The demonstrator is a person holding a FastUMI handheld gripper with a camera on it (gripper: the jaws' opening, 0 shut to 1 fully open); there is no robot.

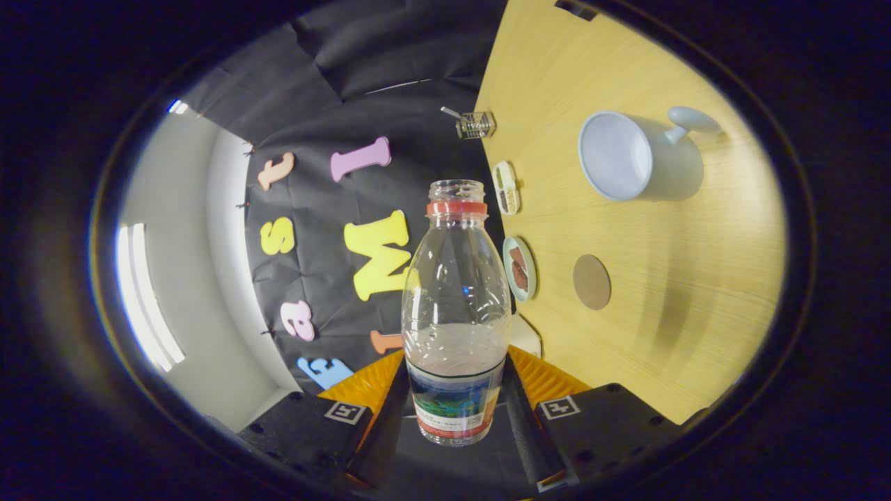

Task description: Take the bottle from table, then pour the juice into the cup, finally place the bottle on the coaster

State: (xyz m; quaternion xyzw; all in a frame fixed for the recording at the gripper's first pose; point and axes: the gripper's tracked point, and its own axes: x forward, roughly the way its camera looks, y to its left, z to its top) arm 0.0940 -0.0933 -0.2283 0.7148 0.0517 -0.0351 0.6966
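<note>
1. Gripper view: the hand-held gripper [456, 400] was closed on the bottle [456, 306], both fingers pressed against its lower, labelled part, one on each side. The bottle sat between the fingers with its long axis running straight ahead along them, open mouth pointing away. No cap was on it; a red ring sat below the mouth.
2. The bottle was clear. Its liquid appeared to lie low, near the fingers; colour could not be told.
3. The view was rolled, so the surface [668, 334] stood like a wall on one side of the bottle. Judged: bottle tilted over, lifted off the surface.
4. The cup [630, 156] lay beyond the fingers and off to the side of the bottle's mouth, well apart from it, its opening facing the camera. It looked empty.
5. The coaster [592, 282], a round brown disc, lay bare between cup and gripper, nearer than the cup.
6. Two small dishes [520, 268] sat near the surface's far edge.
7. Judged: the pour was not yet done. The mouth had to travel sideways toward the cup's opening first.
</note>
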